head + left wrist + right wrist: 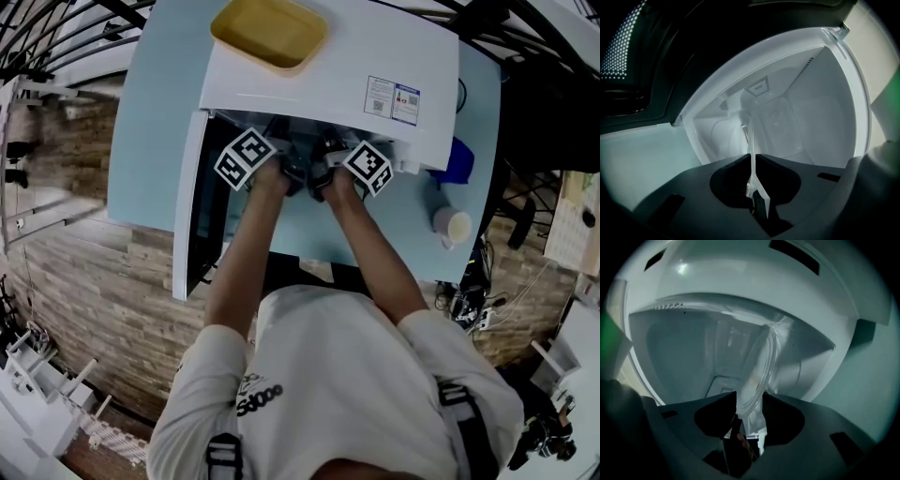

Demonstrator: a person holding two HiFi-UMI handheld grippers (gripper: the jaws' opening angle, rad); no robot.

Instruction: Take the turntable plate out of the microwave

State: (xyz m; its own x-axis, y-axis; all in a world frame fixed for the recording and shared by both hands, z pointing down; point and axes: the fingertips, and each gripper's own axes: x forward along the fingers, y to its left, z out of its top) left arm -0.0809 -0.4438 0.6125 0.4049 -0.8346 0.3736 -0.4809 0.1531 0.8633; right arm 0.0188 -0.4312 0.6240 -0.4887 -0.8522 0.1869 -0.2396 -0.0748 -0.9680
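Plate (761, 366): inside the microwave (319, 89), upper centre of head view; probably stiff, slippery, breakable glass.
Left claw (752, 158): clamped on the thin rim.
Right claw (749, 401): wide apart around the rim, not pressing.
Hold: both rim sides look safest.

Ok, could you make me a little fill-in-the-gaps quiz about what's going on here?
1. A ____ tray lies on top of the microwave.
2. In the head view, its open door hangs at its ____ side.
3. The left tongs pinch the glass plate by its rim; the right tongs stand ____ around that rim.
Missing words: yellow; left; open.
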